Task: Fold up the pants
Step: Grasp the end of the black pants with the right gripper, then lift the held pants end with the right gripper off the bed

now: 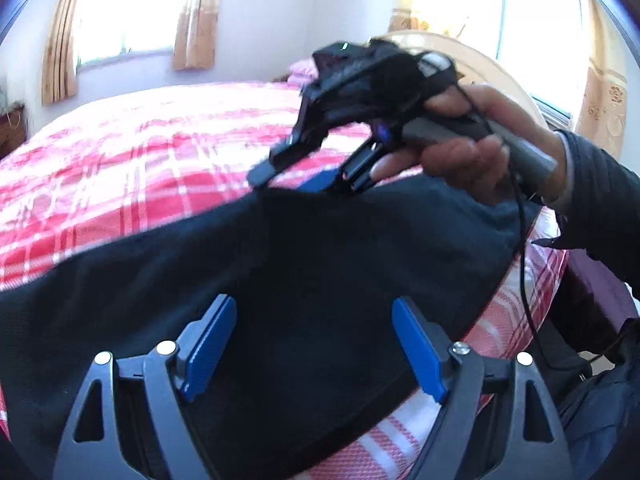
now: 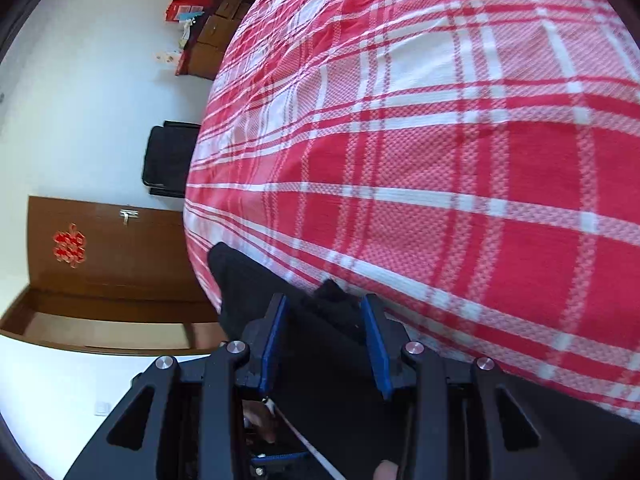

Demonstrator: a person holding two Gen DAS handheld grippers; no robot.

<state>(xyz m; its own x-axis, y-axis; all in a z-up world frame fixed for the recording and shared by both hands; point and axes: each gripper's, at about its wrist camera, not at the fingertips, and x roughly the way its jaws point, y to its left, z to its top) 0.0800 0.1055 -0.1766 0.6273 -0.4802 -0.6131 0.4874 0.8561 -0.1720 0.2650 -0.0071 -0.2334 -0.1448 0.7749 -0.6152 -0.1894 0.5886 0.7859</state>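
Note:
Black pants [image 1: 320, 260] lie across the near part of a bed with a red-and-white checked cover [image 1: 120, 152]. My left gripper [image 1: 316, 340] hovers just above the cloth, its blue pads [image 1: 212, 344] wide apart with nothing pinched between them. A person's hand [image 1: 472, 160] carries my right gripper [image 1: 292, 178] at the far edge of the pants. In the right wrist view the right gripper [image 2: 326, 328] is shut on a bunched fold of the pants [image 2: 240, 280], which fills the gap between its pads over the bed cover [image 2: 440, 160].
The bed's edge [image 1: 532, 280] drops off at the right, where a black cable [image 1: 524, 280] hangs from the right gripper. Curtained windows [image 1: 120, 20] stand behind the bed. Beyond the bed are a brown door [image 2: 104, 256], a black bag [image 2: 170, 160] and cluttered boxes [image 2: 216, 20].

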